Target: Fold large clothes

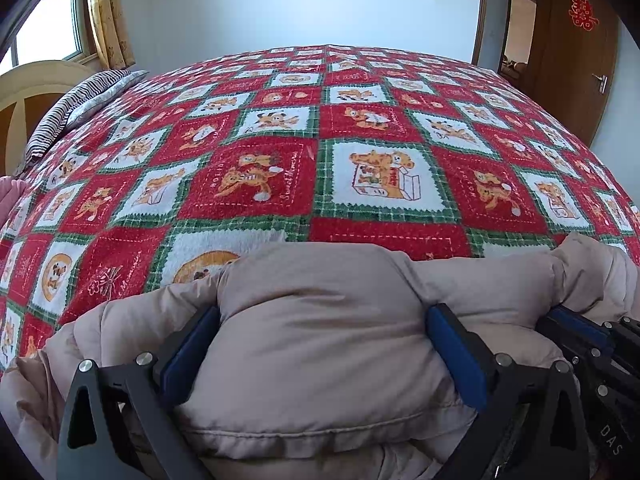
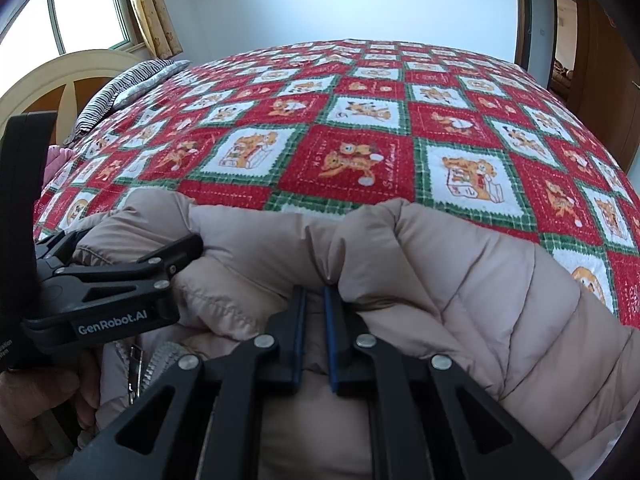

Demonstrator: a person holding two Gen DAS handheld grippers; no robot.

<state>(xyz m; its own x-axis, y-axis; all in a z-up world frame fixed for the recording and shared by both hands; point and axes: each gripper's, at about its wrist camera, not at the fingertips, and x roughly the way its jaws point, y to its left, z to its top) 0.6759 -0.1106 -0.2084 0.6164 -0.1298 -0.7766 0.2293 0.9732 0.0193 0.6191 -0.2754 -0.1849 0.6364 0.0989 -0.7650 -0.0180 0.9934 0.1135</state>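
A beige puffer jacket [image 1: 320,344] lies bunched at the near edge of the bed; it also fills the lower right wrist view [image 2: 460,280]. My left gripper [image 1: 322,320] has its jaws wide apart around a thick puffed fold, and whether they press on it I cannot tell. My right gripper [image 2: 315,300] is shut on a fold of the jacket, pinching it between the blue pads [image 2: 330,344]. The left gripper also shows in the right wrist view [image 2: 176,256], and the right gripper at the right edge of the left wrist view [image 1: 576,328]. The jacket's zipper [image 2: 154,364] shows below.
The bed carries a red, white and green checked blanket [image 1: 320,140] with cartoon squares. A striped pillow [image 1: 76,104] and curved headboard [image 1: 24,92] are at far left. A wooden door [image 1: 572,64] stands at far right, a window with yellow curtain [image 1: 108,12] at left.
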